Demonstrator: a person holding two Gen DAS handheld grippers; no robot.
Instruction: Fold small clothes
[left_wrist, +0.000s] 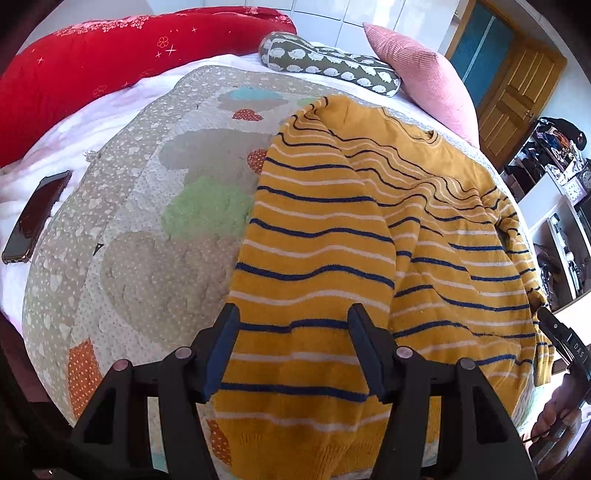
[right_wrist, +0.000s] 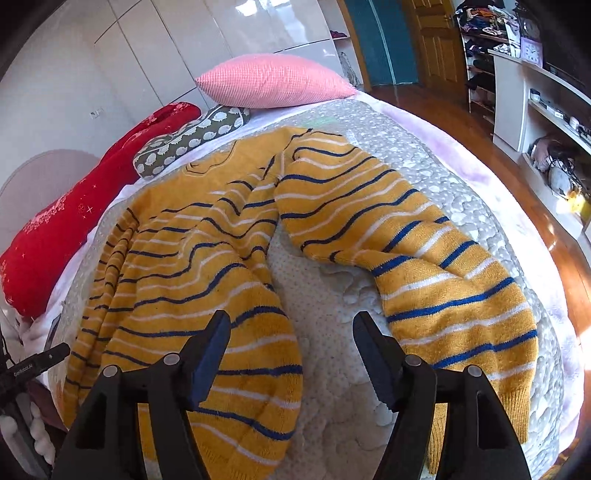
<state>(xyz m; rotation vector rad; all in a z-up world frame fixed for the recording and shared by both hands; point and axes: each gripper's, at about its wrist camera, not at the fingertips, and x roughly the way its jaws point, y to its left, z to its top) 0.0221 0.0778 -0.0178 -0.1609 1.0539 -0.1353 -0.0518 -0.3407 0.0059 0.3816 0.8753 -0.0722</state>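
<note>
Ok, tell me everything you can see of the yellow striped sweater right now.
The sweater is a mustard-yellow knit with thin navy and white stripes, a plain yellow chest and round neckline toward the pillows, and ribbed cuffs and hem. It lies rumpled on the quilted mat on the bed. One sleeve is folded over the body; the other sleeve sprawls outward over the mat. The left gripper is open over the folded sleeve, and the right gripper is open above the gap beside the body. Neither grips it.

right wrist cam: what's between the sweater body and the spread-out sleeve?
Right wrist view: bare quilted mat lies between the sweater body and its right sleeve. The open right gripper hovers over that gap.
</note>
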